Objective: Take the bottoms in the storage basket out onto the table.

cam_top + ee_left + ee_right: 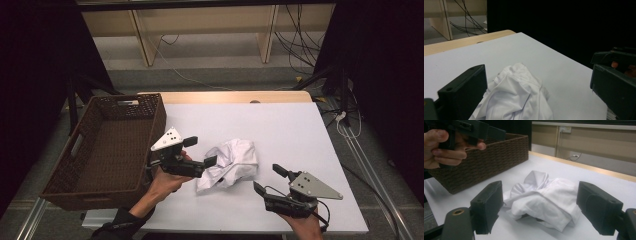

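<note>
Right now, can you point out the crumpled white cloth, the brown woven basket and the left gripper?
crumpled white cloth (231, 163), high view, middle of the bundle.
brown woven basket (159, 116), high view, wall nearest the cloth.
left gripper (200, 151), high view, midway between its open jaws, just beside the cloth.

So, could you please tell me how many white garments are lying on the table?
1: a crumpled white garment lies near the table's middle, between the wicker basket and the right gripper. Its folds could hide another piece.
</note>
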